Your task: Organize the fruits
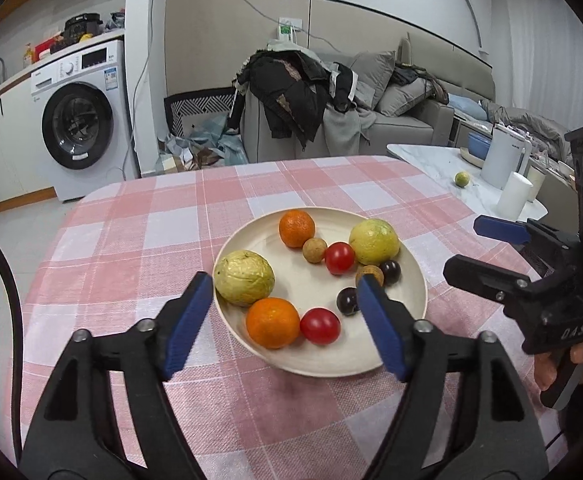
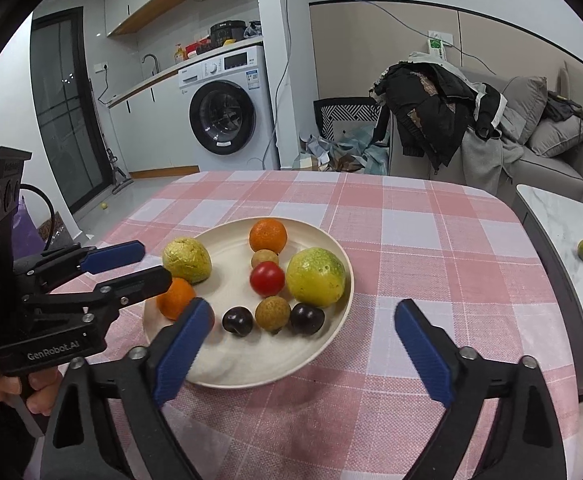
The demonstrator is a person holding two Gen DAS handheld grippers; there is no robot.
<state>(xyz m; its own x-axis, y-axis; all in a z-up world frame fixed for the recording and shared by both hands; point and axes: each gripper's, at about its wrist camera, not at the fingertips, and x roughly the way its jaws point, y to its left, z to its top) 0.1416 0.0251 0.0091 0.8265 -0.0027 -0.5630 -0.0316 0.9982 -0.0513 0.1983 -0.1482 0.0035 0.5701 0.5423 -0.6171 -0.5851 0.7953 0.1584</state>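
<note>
A: Fruit?
B: All on the cream plate, table centre. Right gripper's finger hides the tomato at 7 o'clock.
A: Claws?
B: Left gripper and right both spread wide, holding nothing.

On the plate sit two oranges, two guavas and two tomatoes. Beside them lie two longans and two dark plums.

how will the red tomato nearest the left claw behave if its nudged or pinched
The small glossy red tomato looks round and smooth, so it would probably roll across the shallow cream plate and bump the neighbouring round orange fruit. Its shiny skin suggests it may slip or bruise under a firm pinch.
</note>
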